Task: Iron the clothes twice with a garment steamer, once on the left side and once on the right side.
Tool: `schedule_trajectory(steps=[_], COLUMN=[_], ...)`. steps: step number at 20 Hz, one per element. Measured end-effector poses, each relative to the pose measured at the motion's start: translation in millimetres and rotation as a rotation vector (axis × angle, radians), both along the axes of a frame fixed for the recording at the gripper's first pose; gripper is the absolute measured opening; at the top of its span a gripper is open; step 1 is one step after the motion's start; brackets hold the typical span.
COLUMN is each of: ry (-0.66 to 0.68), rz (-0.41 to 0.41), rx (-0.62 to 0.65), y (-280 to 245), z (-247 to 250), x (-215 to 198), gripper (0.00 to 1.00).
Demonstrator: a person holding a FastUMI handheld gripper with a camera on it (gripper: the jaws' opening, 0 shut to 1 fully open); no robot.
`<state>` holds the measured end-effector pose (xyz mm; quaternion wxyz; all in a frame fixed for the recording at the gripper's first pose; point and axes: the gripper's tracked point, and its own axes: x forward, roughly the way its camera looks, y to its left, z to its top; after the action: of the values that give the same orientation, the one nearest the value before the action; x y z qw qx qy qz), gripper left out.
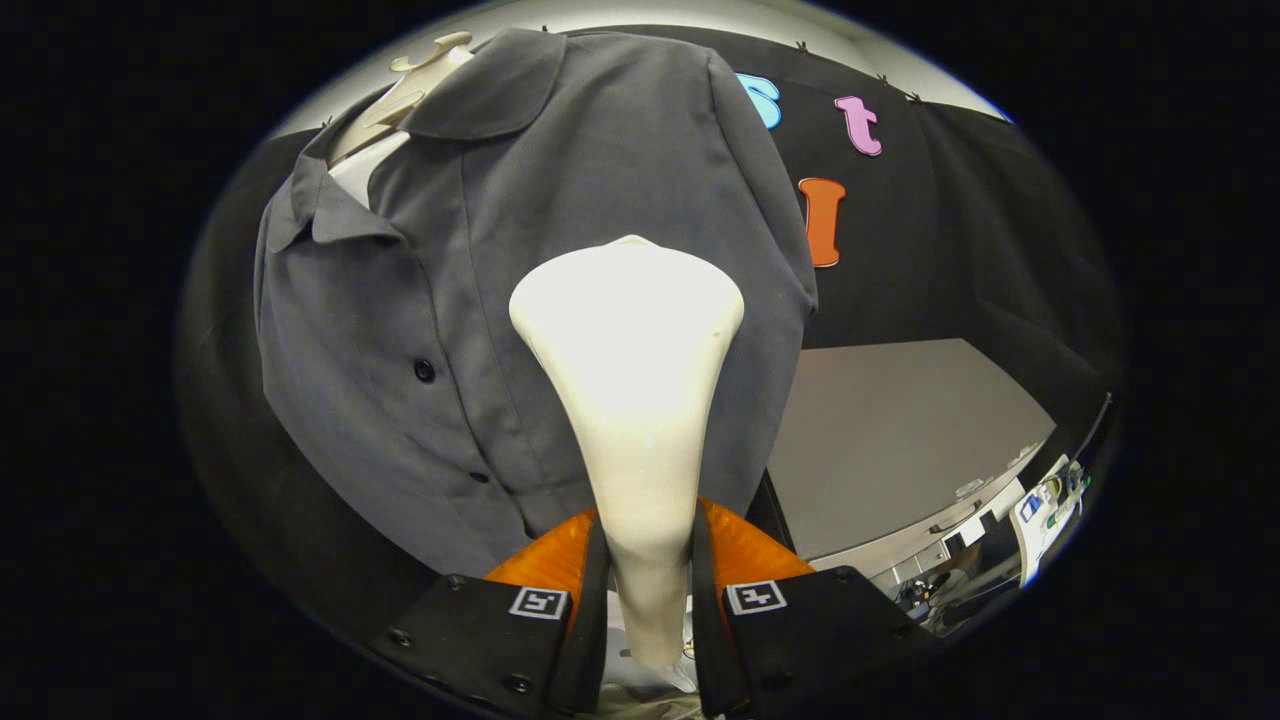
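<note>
while clamped in the gripper (648,590), one steamer (630,400) (apparently against one shirt (470,300))

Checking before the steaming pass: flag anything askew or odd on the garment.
Nothing stands out. The grey shirt hangs buttoned on its hanger, collar flat. The tongs grip the white steamer head, held before it.

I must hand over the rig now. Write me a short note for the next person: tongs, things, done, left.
Tongs: shut on the steamer, gripping its handle, head upward.
Steamer head sits before the grey shirt, to one side of the button row; whether it touches, I cannot tell.
Shirt hangs on a hanger against the booth wall.
Done: steamer picked up and brought to the shirt.
Left: passes cannot be judged; confirm both sides.
</note>
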<state>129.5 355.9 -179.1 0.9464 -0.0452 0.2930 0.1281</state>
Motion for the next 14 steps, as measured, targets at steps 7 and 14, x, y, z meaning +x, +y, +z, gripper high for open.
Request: schedule_trajectory(steps=[7,14], ry=[0.09,0.181], rz=[0.002,-0.019], rx=[-0.031,-0.058], y=[-8,-15], z=[-54,-108], x=[-9,-14], gripper=[0.44,0.44])
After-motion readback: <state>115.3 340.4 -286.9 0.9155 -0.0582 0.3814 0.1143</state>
